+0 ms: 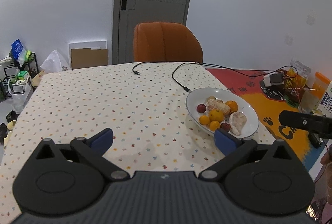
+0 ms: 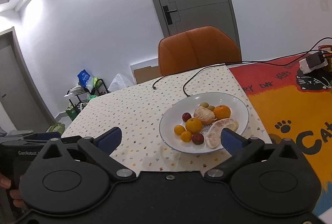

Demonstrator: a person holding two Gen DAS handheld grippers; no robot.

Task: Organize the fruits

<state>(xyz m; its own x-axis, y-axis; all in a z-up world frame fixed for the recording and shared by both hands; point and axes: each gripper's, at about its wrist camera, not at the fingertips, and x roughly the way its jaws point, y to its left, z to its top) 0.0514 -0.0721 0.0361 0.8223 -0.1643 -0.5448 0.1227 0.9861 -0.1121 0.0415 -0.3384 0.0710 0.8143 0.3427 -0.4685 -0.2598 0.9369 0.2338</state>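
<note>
Left wrist view. Left hand-held gripper [image 1: 164,140]: fingers spread wide, grasping nothing, hovering above the worktop [image 1: 103,99] with dotted cloth. White plate [image 1: 192,99]: ahead and to the right, its near rim just beyond the right fingertip. Contents: oranges [image 1: 216,115], peeled citrus pieces [image 1: 238,121], small dark red fruits [image 1: 201,108]. Black cable [image 1: 176,76]: beyond the plate. Orange chair [image 1: 167,42]: at the worktop's far edge.

Right wrist view. Right hand-held gripper [image 2: 171,138]: released, fingers wide apart, empty. Plate [image 2: 166,120]: directly ahead, between the fingertips and slightly right, holding oranges [image 2: 194,125], peeled segments [image 2: 221,130], red fruits [image 2: 198,138]. Colourful mat [image 2: 290,110]: right of the plate.
</note>
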